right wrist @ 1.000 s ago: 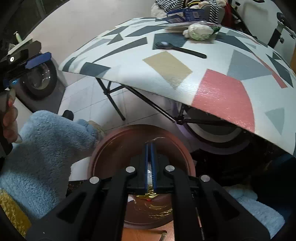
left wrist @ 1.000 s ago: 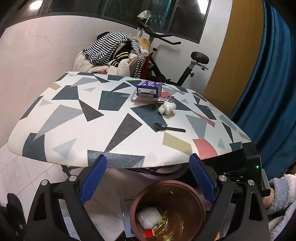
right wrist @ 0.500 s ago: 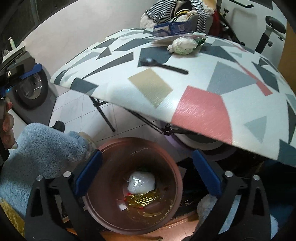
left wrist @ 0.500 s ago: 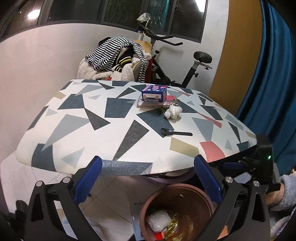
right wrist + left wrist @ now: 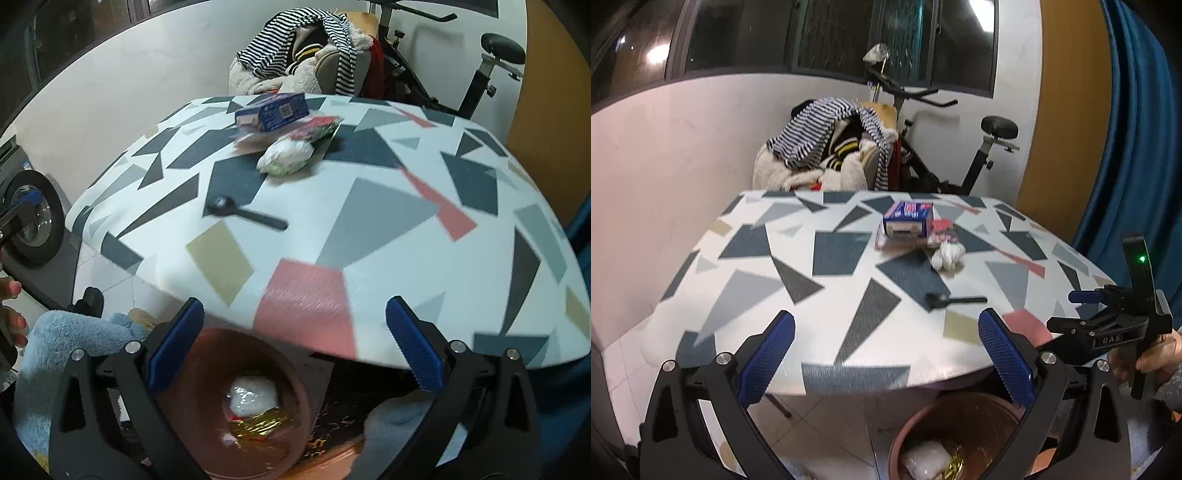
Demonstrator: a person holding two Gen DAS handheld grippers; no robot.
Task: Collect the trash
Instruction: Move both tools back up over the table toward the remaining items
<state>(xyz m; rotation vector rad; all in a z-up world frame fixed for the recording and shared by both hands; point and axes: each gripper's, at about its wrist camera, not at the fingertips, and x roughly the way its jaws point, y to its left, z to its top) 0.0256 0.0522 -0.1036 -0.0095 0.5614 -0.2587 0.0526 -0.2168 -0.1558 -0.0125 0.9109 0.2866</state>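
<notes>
Right wrist view: right gripper [image 5: 294, 343] hangs over the round brown plastic bin [image 5: 295, 398], jaws wide and empty. Black plastic spoon [image 5: 245, 214] and crumpled white wrapper [image 5: 286, 157] wait at twelve o'clock on the geometric-patterned bench [image 5: 388, 229]. Left gripper [image 5: 886, 354] also gapes empty, probably ready for another pick.

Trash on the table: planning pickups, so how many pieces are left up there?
4: black spoon nearest, crumpled wad behind it, blue box and flat wrapper farthest. Box might hide more.
</notes>
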